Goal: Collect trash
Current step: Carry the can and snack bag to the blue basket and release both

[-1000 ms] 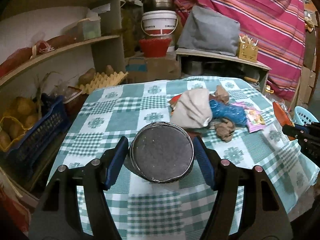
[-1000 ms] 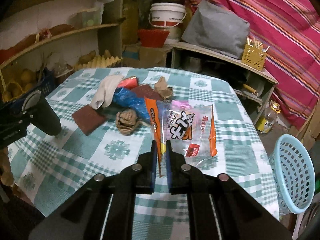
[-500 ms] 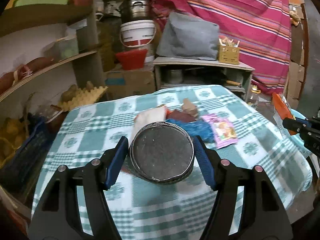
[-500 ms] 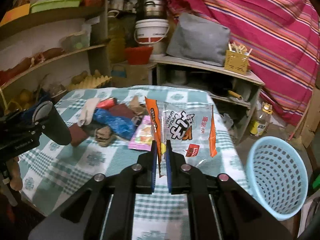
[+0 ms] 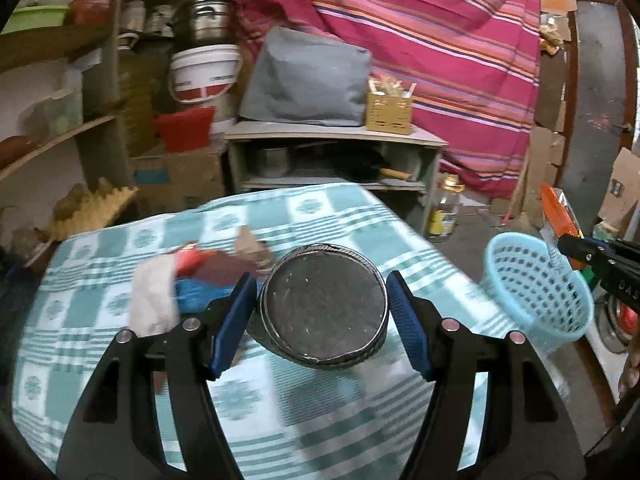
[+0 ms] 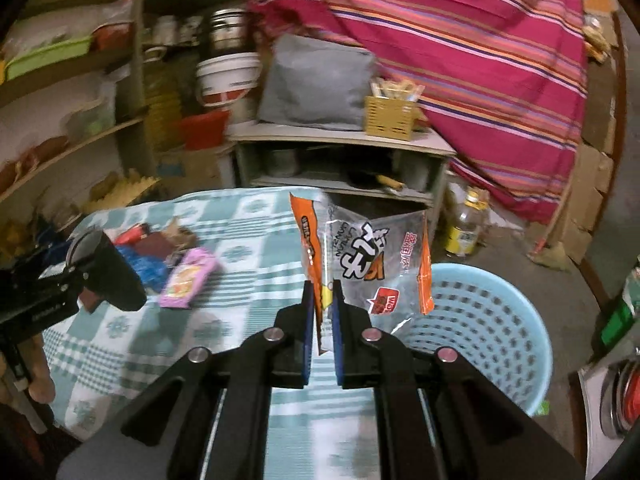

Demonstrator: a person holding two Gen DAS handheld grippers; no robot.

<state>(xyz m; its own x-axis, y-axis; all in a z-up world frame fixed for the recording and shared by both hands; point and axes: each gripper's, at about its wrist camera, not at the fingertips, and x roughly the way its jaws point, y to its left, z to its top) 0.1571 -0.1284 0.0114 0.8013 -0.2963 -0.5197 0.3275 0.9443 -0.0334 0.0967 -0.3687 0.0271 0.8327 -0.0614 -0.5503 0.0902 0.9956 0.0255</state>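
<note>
Left tool [image 5: 322, 306]: one, clamped on one round tin [image 5: 324, 304], above the table [image 5: 280, 400].
Right tool [image 6: 323, 304]: one, pinching one snack wrapper [image 6: 372, 256] beside the basket.
Basket [image 6: 480, 320]: one, blue, on the floor.
Pink packet [image 6: 188, 278]: one, on table.

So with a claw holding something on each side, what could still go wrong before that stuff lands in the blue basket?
1. The right claw pinches only one edge of the snack wrapper; the floppy rest could catch the blue basket rim.
2. The round can sits between the left claw pads; a knock might slip it out.
3. The basket stands off the table edge, so an early drop may hit the floor.
</note>
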